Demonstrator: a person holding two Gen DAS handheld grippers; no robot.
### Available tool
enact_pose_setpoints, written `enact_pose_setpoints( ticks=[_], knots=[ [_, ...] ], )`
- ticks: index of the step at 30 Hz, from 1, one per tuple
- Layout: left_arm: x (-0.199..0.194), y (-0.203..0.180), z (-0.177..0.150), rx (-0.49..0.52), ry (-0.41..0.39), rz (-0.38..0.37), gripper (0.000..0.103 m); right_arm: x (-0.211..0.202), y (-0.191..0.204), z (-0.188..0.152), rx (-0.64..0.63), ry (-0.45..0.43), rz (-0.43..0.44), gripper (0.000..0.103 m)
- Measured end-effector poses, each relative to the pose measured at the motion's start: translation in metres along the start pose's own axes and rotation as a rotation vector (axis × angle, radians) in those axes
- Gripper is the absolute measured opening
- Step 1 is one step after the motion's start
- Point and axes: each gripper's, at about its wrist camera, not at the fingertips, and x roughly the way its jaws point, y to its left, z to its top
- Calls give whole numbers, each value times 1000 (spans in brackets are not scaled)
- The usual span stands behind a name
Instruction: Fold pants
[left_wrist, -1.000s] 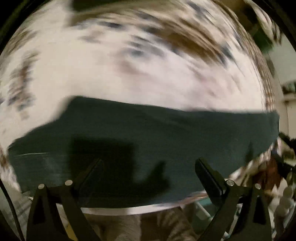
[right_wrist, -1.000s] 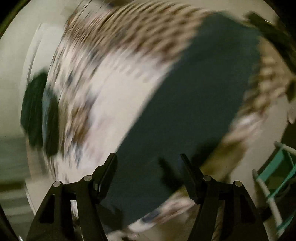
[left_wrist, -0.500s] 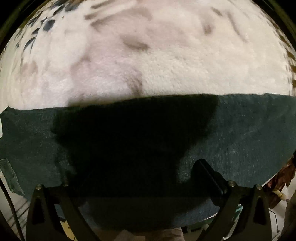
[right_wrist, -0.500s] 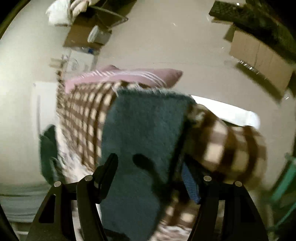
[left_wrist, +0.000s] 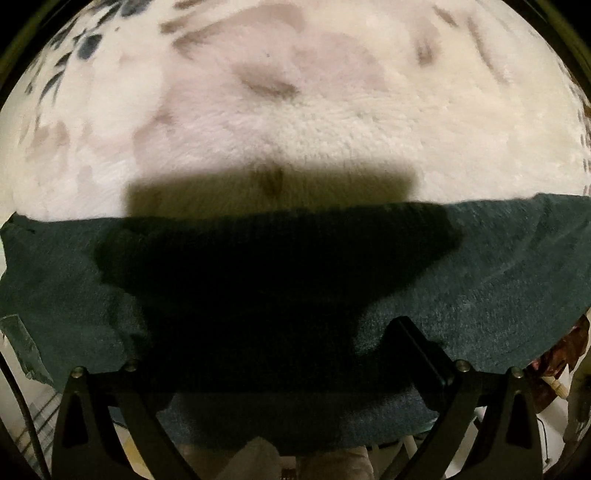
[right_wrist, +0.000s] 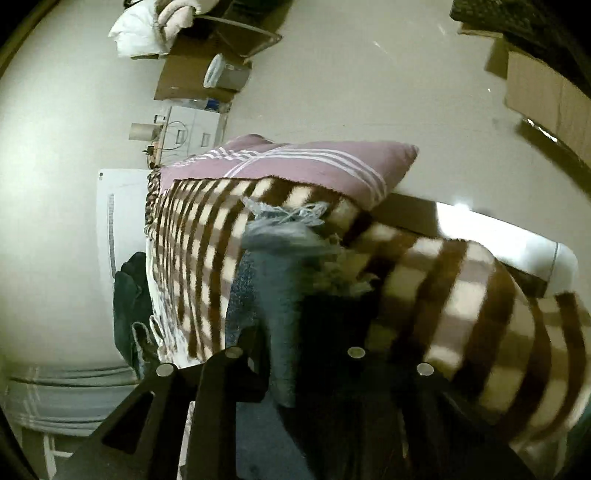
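Observation:
The dark teal pants (left_wrist: 498, 280) lie folded as a wide band across the fluffy white blanket (left_wrist: 332, 122). My left gripper (left_wrist: 273, 354) hangs open just above them, its shadow dark on the cloth, nothing between its fingers. In the right wrist view my right gripper (right_wrist: 295, 347) is shut on the frayed hem end of the pants (right_wrist: 280, 295), which stands up between the fingers over the brown checked blanket (right_wrist: 461, 295).
A purple striped pillow (right_wrist: 295, 162) lies at the head of the bed. Another dark garment (right_wrist: 127, 302) hangs at the bed's left side. Cardboard boxes (right_wrist: 546, 88) and clutter (right_wrist: 221, 74) stand on the floor beyond.
My left gripper has dropped closer to the pants and steadied. My right gripper has swung from above the pants to their hem end and closed on it.

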Motion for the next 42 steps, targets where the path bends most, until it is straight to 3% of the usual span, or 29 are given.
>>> enact_pose_setpoints(
  ticks=[4, 7, 11, 14, 20, 24, 30, 31, 33, 34, 36, 38, 40, 42],
  knots=[
    [-8, 10, -7, -58, -5, -86, 103, -17, 13, -10, -39, -42, -26, 8],
    [-18, 19, -14, -48, -39, -66, 103, -42, 26, -23, -72, -71, -40, 8],
    [-39, 36, -20, -42, -94, -35, 103, -79, 77, -58, -199, -89, -8, 8],
    [-54, 62, -24, -60, -119, -55, 103, -87, 128, -97, -346, -64, 6, 8],
    [-62, 156, -58, -135, -144, -69, 103, -47, 188, -229, -531, 106, -7, 8],
    [-58, 218, -87, -193, -157, -139, 103, 0, 199, -318, -614, 237, -15, 8],
    [-38, 290, -117, -237, -168, -179, 103, 86, 197, -450, -836, 453, -147, 8],
    [-35, 302, -119, -249, -167, -196, 103, 98, 195, -463, -850, 489, -181, 10],
    [-30, 307, -121, -265, -174, -230, 103, 118, 190, -481, -819, 570, -256, 29],
    [-30, 311, -121, -270, -180, -249, 102, 122, 190, -483, -776, 598, -269, 34],
    [-34, 317, -122, -276, -201, -288, 102, 114, 195, -476, -679, 611, -186, 63],
    [-38, 314, -111, -282, -216, -331, 102, 92, 197, -464, -585, 607, -81, 79],
    [-41, 315, -106, -293, -216, -419, 102, 64, 200, -447, -538, 573, -26, 79],
    [-39, 295, -89, -297, -200, -492, 102, 42, 200, -425, -548, 515, -73, 79]
  ],
)
